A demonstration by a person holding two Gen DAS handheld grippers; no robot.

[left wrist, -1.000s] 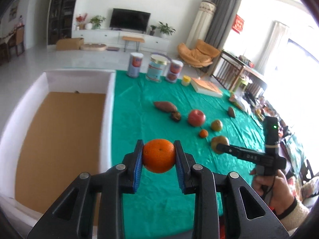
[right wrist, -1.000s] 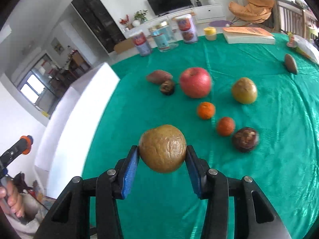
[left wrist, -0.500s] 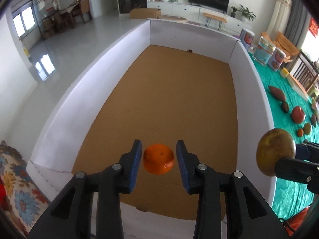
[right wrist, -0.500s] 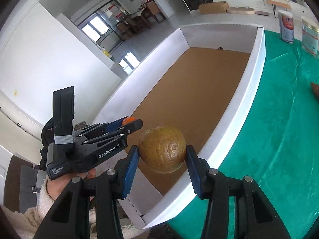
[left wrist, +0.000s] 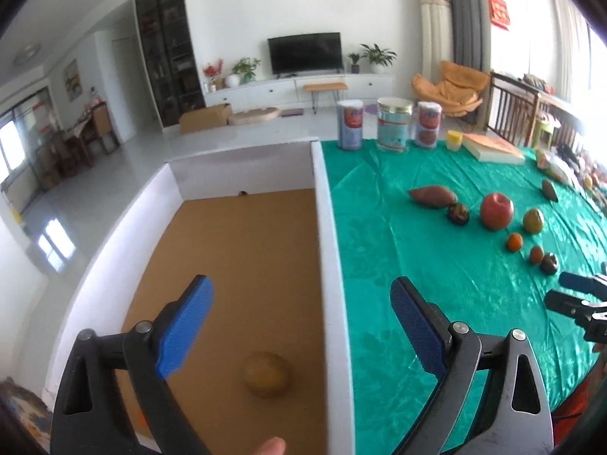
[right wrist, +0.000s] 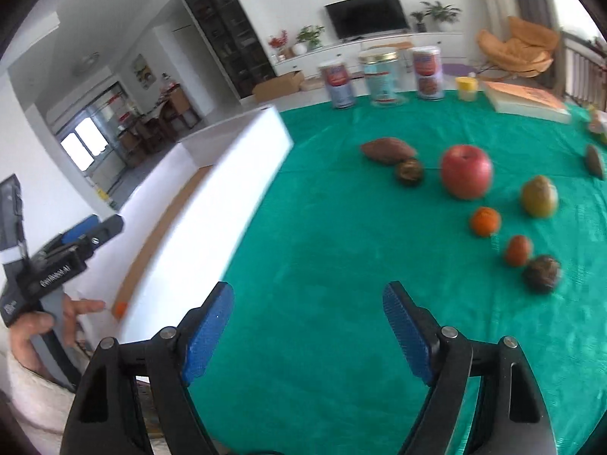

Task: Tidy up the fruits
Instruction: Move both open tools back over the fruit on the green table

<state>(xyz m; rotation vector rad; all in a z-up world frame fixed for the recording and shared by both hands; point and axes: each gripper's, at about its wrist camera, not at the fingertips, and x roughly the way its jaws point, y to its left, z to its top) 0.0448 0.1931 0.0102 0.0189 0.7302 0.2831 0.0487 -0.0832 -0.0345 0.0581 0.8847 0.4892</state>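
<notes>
My left gripper (left wrist: 301, 316) is open and empty above the near end of the white box (left wrist: 329, 265). A brown pear (left wrist: 266, 374) lies on the box's cardboard floor below it. An orange (right wrist: 121, 308) shows partly behind the box wall in the right wrist view. My right gripper (right wrist: 307, 316) is open and empty over the green cloth (right wrist: 322, 227). On the cloth lie a red apple (right wrist: 466, 170), a sweet potato (right wrist: 387, 150), a green pear (right wrist: 539, 195), two small oranges (right wrist: 485, 221) and dark fruits (right wrist: 541, 273).
Three tins (left wrist: 393, 124), a yellow cup (left wrist: 454, 140) and a book (left wrist: 493, 148) stand at the cloth's far edge. The left gripper body (right wrist: 57, 261) and hand show at the left of the right wrist view. The right gripper's tips (left wrist: 576, 295) show at the right of the left wrist view.
Both grippers have opened. The orange and the brown pear have been let go into the box. The right gripper has swung back over the green cloth.
</notes>
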